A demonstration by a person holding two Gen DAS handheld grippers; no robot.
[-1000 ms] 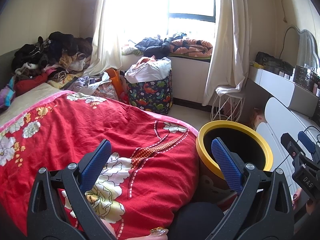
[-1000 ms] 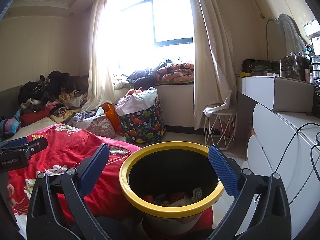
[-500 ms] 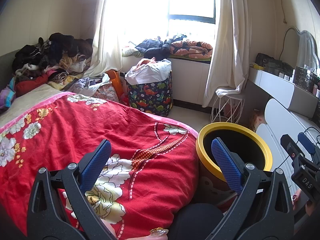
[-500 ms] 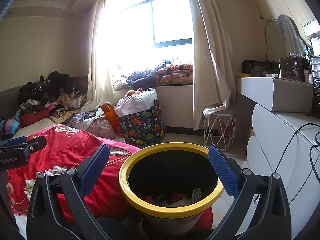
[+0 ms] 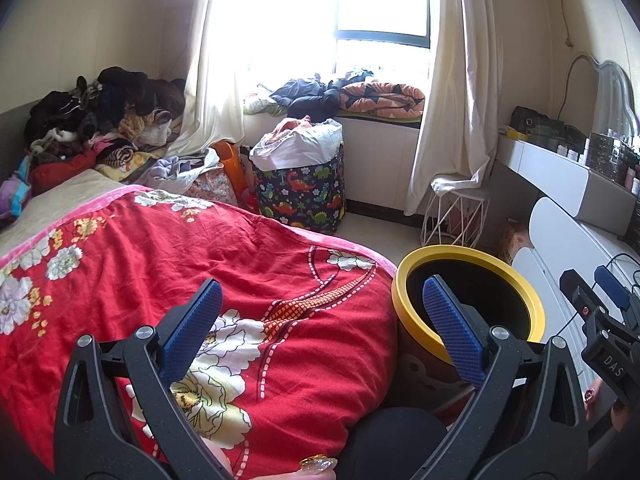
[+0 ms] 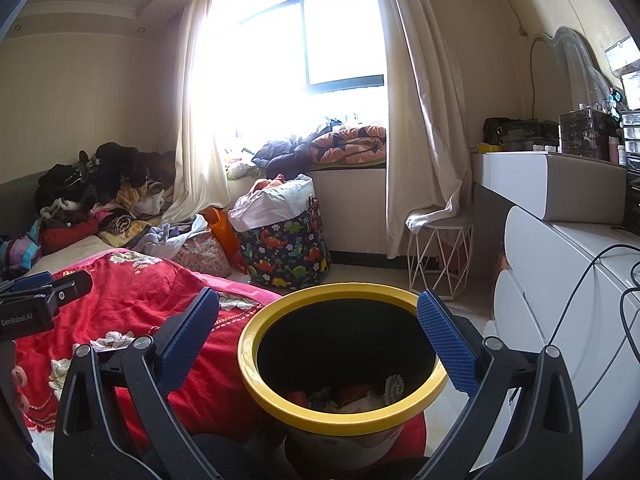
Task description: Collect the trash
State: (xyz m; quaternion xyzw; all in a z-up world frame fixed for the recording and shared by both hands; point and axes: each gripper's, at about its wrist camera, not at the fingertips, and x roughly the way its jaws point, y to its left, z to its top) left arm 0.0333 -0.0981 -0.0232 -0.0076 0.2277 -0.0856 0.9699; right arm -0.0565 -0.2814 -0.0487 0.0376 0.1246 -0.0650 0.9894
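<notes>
Both grippers are being held wide open and empty: the left gripper (image 5: 320, 320) over a soft red quilt (image 5: 168, 248) with printed flowers, the right gripper (image 6: 318, 328) above a round bin (image 6: 340, 416) with a smooth yellow rim. Crumpled trash (image 6: 352, 396) is lying at the bin's dark bottom. The bin is being kept just beside the bed, near white glossy drawers (image 6: 560, 280).

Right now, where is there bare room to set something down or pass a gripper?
Free: the red quilt between the clothes pile and the yellow bin; the floor strip between dinosaur basket and wire stool. Crowded: the bed head, window ledge and dresser top.
</notes>
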